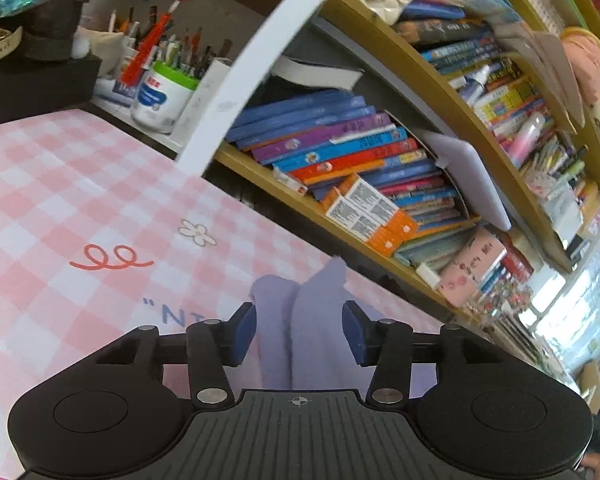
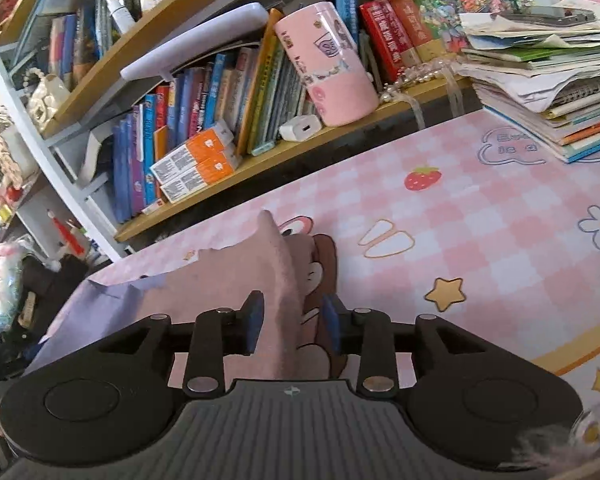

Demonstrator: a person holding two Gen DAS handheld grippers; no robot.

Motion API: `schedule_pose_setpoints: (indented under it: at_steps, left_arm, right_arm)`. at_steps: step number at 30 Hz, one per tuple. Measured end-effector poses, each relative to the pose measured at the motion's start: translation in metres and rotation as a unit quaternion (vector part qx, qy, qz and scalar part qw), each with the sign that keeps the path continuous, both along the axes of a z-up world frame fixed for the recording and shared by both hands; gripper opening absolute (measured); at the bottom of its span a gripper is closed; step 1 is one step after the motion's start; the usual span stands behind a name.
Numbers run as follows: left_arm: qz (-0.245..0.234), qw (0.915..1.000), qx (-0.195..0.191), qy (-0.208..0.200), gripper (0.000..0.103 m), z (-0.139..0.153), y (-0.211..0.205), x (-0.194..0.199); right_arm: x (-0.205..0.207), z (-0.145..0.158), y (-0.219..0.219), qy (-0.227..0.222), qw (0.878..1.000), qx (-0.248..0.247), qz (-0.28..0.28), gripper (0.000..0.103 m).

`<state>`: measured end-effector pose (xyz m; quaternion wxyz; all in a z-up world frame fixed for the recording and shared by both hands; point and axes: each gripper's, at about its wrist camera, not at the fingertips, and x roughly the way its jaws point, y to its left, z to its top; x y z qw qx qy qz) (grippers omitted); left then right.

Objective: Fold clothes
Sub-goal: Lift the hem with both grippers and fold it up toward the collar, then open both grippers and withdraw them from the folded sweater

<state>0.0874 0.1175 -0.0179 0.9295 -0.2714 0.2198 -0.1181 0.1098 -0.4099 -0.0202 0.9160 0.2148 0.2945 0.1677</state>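
A lavender garment (image 1: 320, 280) lies bunched on the pink checked table mat (image 1: 60, 184). A raised fold of it runs between the blue pads of my left gripper (image 1: 300, 330), which stands open and does not pinch the cloth. In the right wrist view the same cloth (image 2: 276, 264) looks pinkish and stands up in a ridge. It spreads out lavender toward the lower left. My right gripper (image 2: 293, 326) is open around that ridge, with gaps between pads and cloth on both sides. The mat (image 2: 480, 240) carries cartoon prints.
A wooden bookshelf (image 1: 380, 216) packed with books runs along the table's far edge. A pot of pens (image 1: 160, 96) stands at the back left. A pink cylinder box (image 2: 328, 64) sits on the shelf, and a stack of notebooks (image 2: 548, 80) lies on the mat's far right.
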Motion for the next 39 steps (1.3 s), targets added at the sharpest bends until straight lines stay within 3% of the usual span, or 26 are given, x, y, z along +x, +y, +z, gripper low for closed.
schedule_pose_setpoints:
  at_steps: [4,8,10,13,16,19,30,36,39]
  left_arm:
    - [-0.022,0.9989,0.02,0.034,0.045,-0.006,-0.01,0.009]
    - [-0.025,0.9985,0.025,0.042,0.043,-0.009,-0.013,0.01]
    - [-0.023,0.9985,0.021,0.045,0.035,-0.01,-0.011,0.01]
    - [-0.013,0.9983,0.007,0.056,0.032,-0.011,-0.001,0.01]
    - [0.006,0.9978,-0.014,0.065,0.032,-0.011,0.018,0.008]
    - [0.027,0.9975,-0.003,0.066,0.032,-0.009,0.042,0.006]
    - [0.141,0.987,0.032,0.07,0.036,-0.001,0.123,-0.018]
    - [0.186,0.9779,0.083,0.049,0.055,0.03,0.126,-0.065]
    - [0.196,0.9754,0.094,0.034,0.064,0.046,0.12,-0.095]
  right_arm:
    - [0.005,-0.007,0.005,0.02,1.0,-0.006,0.002,0.03]
    - [0.006,-0.011,0.007,0.024,1.0,0.01,0.006,0.015]
    - [0.006,-0.013,0.01,0.026,1.0,0.012,0.012,0.012]
    - [0.007,-0.014,0.014,0.026,0.999,0.012,0.018,0.013]
    - [0.009,-0.018,0.021,0.039,0.997,0.05,0.046,0.013]
    - [0.01,-0.019,0.043,0.045,0.993,0.063,0.085,0.013]
    - [-0.015,-0.006,0.16,0.002,0.979,-0.026,0.202,0.017]
    - [-0.016,-0.001,0.178,-0.022,0.97,-0.075,0.232,0.018]
    - [-0.008,0.007,0.184,-0.033,0.955,-0.12,0.27,0.019]
